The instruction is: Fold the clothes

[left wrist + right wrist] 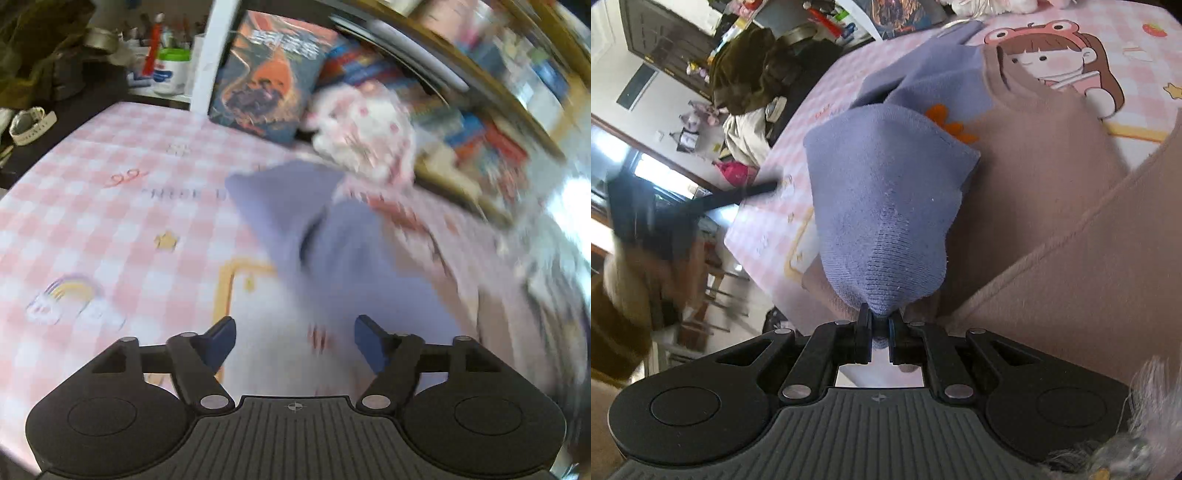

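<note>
A lavender-blue knit garment (886, 203) with an orange patch hangs bunched from my right gripper (880, 321), which is shut on its ribbed edge. Under it a beige-pink garment (1045, 192) lies spread over the pink checked cloth (768, 229). In the left wrist view the same lavender garment (332, 254) is blurred, raised above the checked cloth (110, 221). My left gripper (294, 328) stands open just before it. The pads press on nothing, and blurred pale fabric lies beneath the gap.
A picture book (269, 74) and a white-pink plush toy (362, 129) stand at the table's far edge before a bookshelf (487, 140). A watch (31, 123) lies far left. Dark clothes (746, 70) are piled beyond the table. A blurred black tool (646, 214) sits at the left.
</note>
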The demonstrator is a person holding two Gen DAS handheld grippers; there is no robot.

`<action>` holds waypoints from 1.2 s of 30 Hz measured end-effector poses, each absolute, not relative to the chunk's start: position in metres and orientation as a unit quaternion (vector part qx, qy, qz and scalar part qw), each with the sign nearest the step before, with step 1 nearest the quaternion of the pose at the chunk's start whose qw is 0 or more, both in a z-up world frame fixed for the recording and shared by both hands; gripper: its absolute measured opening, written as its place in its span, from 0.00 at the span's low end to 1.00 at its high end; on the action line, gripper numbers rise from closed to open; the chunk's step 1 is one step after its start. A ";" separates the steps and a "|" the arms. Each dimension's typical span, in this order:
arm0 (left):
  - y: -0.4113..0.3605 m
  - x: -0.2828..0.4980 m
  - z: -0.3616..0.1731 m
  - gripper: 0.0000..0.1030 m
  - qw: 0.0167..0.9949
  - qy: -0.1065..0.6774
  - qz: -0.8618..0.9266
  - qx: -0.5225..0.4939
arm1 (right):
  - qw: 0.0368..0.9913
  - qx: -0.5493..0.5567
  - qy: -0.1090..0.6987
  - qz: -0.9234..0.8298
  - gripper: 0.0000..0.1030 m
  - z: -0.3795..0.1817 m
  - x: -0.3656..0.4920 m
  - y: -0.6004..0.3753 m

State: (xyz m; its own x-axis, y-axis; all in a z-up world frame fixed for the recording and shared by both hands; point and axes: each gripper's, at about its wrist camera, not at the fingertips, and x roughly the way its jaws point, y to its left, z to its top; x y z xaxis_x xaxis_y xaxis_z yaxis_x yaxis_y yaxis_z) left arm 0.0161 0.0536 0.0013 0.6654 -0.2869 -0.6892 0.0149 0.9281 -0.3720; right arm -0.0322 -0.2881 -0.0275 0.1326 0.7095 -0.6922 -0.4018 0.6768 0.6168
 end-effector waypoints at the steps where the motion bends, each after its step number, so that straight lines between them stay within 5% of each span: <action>1: 0.050 0.028 -0.001 0.71 0.897 0.398 -0.081 -0.174 | 0.741 0.138 0.540 0.375 0.07 -0.026 -0.036 -0.291; 8: 0.004 0.091 -0.036 0.65 0.880 0.455 -0.025 -0.133 | 0.769 0.112 0.528 0.343 0.07 -0.018 -0.048 -0.315; 10: -0.001 0.097 -0.044 0.16 0.880 0.456 -0.004 -0.132 | 0.782 0.117 0.522 0.320 0.07 -0.017 -0.048 -0.321; 12: 0.002 0.102 -0.046 0.10 0.883 0.447 0.008 -0.145 | 0.801 0.110 0.511 0.291 0.07 -0.015 -0.046 -0.329; 21: 0.062 0.060 0.011 0.08 0.930 0.255 0.053 -0.261 | 0.927 -0.155 0.314 0.133 0.06 -0.004 0.001 -0.266; 24: 0.084 0.041 -0.010 0.08 0.917 0.295 0.092 -0.251 | 0.941 -0.160 0.230 0.189 0.05 0.028 -0.018 -0.257; 36: 0.109 0.011 -0.060 0.08 0.887 0.367 0.123 -0.252 | 0.684 0.119 0.530 0.486 0.05 -0.022 -0.042 -0.301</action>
